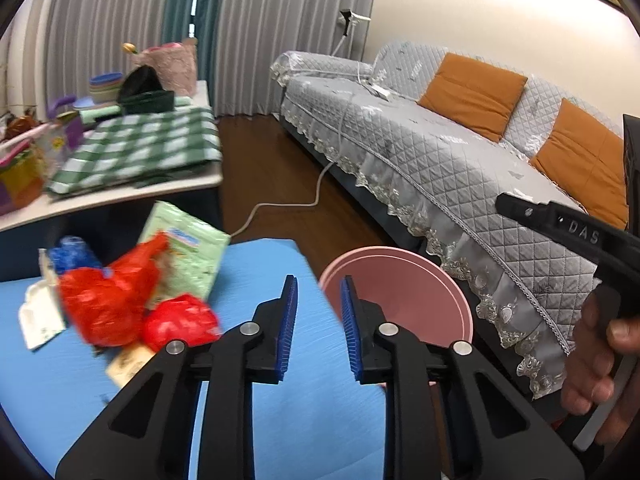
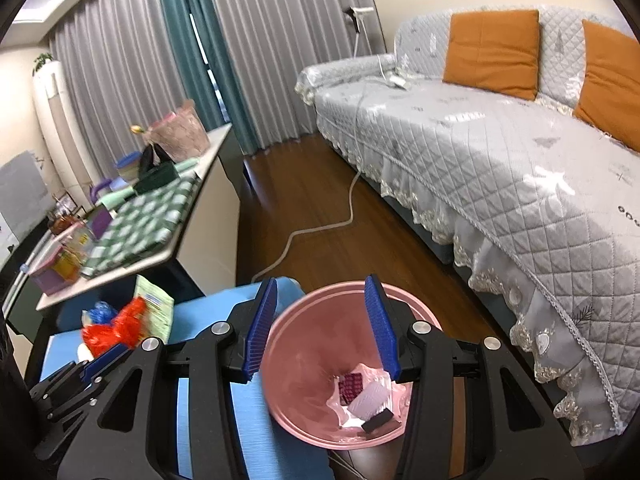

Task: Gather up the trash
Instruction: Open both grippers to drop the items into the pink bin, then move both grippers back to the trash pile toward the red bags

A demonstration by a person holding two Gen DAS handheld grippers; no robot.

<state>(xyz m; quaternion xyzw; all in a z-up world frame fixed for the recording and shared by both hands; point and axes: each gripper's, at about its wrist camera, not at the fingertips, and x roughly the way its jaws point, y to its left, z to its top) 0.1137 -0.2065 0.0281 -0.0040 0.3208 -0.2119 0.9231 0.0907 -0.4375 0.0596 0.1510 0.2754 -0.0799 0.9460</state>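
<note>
A pile of trash lies on the blue surface (image 1: 256, 280): red plastic bags (image 1: 108, 300), a green packet (image 1: 188, 256), a blue wrapper (image 1: 74, 254) and white paper (image 1: 38, 316). My left gripper (image 1: 319, 310) hangs open and empty to the right of the pile, near the edge by the pink bin (image 1: 404, 292). In the right wrist view my right gripper (image 2: 320, 324) stands open and empty above the pink bin (image 2: 304, 360), which holds several scraps (image 2: 366, 396). The trash pile (image 2: 116, 324) sits to the left. A hand (image 1: 600, 356) holds the right gripper's handle.
A grey quilted sofa (image 2: 500, 152) with orange cushions (image 2: 494, 52) runs along the right. A white cable (image 2: 320, 228) snakes over the wooden floor (image 2: 320, 208). A cluttered table (image 2: 168, 248) with a green checked cloth (image 2: 140, 228) stands at the left, curtains (image 2: 260, 48) behind.
</note>
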